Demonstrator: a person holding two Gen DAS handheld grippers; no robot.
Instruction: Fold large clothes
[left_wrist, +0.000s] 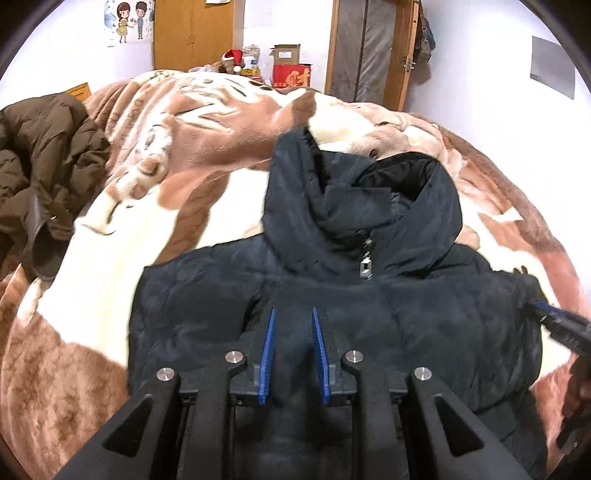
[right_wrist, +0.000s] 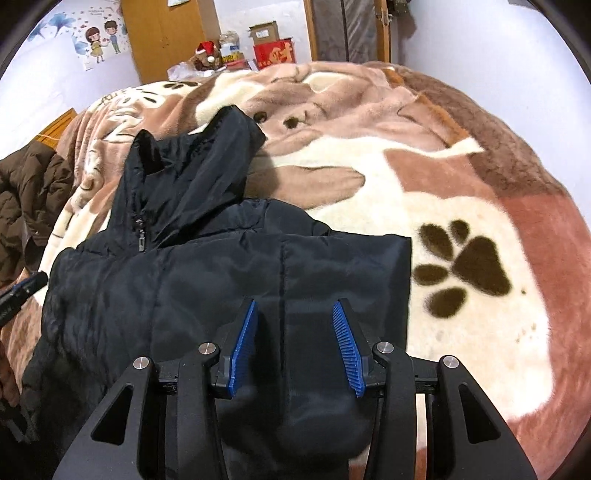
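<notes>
Closest to the lens, saw the left gripper (left_wrist: 293, 310) poised over the chest of a dark navy padded jacket (left_wrist: 207, 295), with blue pads a narrow gap apart and pinching nothing. Found the right gripper (right_wrist: 295, 301) above the jacket's other side, spread wider, ribbed inner faces bare and no cloth caught, despite a puffy roll of fabric close beneath.

Noted the jacket lying front-up near the close edge of a bed, on a brown-and-cream plush blanket (left_wrist: 129, 240) printed with paw marks. Found it zipped shut, sleeves apparently turned in to leave a squarish block, with the hood (left_wrist: 369, 206) sticking out toward the far side. Spotted a crumpled brown coat (left_wrist: 44, 155) well apart at the left.

Judged the jacket light for its bulk, soft and springy, likely to puff back open after any crease. Took the shell for smooth, slick nylon, prone to sliding out of a shallow nip. Reckoned on a deep bite through shell and filling together, at the hem corners or the two shoulders, one tong per side, rather than a pinch of surface skin. Considered the hood's rim above the zip pull (left_wrist: 365, 267) a fair hold for laying the hood down over the chest first.
</notes>
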